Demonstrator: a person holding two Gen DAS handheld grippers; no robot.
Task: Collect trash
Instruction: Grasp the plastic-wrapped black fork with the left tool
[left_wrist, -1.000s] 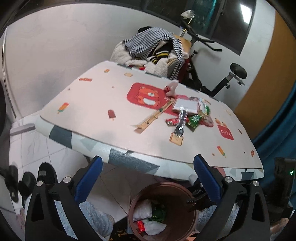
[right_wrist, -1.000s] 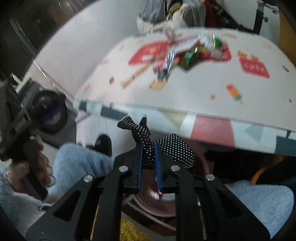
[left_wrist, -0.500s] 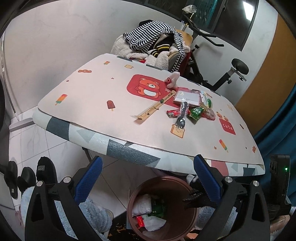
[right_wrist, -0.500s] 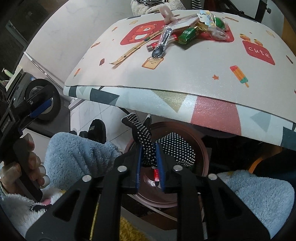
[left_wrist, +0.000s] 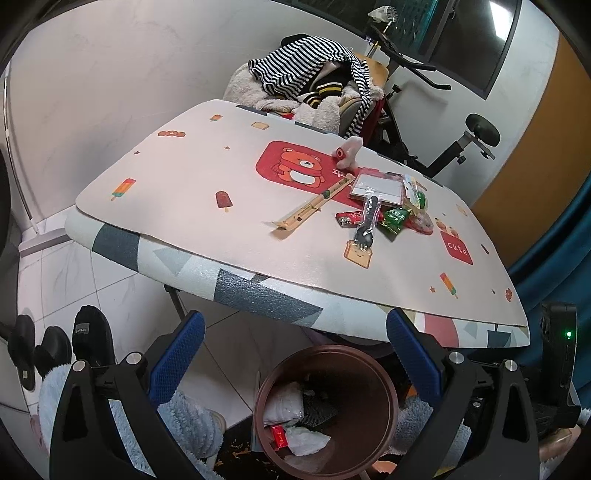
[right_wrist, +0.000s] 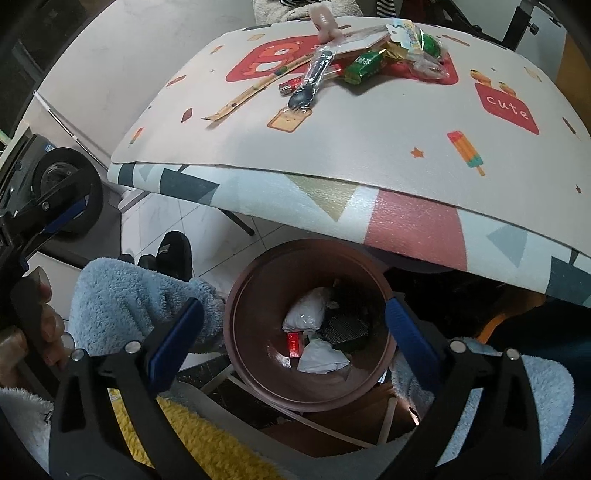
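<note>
The right gripper (right_wrist: 293, 334) is hanging over the brown bin (right_wrist: 258, 373) at the bottom centre of its frame, its jaws opening wide with nothing gripped between them. Inside the bin a dotted black piece (right_wrist: 345, 326) is lying at the centre right, touching a white crumpled bag (right_wrist: 306, 314), a red wrapper (right_wrist: 293, 343) and another white scrap (right_wrist: 321, 360).

The left gripper (left_wrist: 295, 354) is sitting at the bottom of its own frame, jaws spread and empty, with the same bin (left_wrist: 369, 417) between its fingers, under the table (left_wrist: 207, 206) edge.

More trash is lying in a cluster at the upper right of the tabletop: a long paper sleeve (left_wrist: 314, 208), a black spoon in clear wrap (left_wrist: 367, 221), a red wrapper (left_wrist: 347, 218) and green wrappers (left_wrist: 395, 219) just beside it, a white card (left_wrist: 376, 186) behind them and a pink toy (left_wrist: 349, 151) further back.

At the left edge of the right view, a hand (right_wrist: 44, 332) is holding the left gripper's handle, beside a fluffy blue sleeve (right_wrist: 129, 291).
</note>
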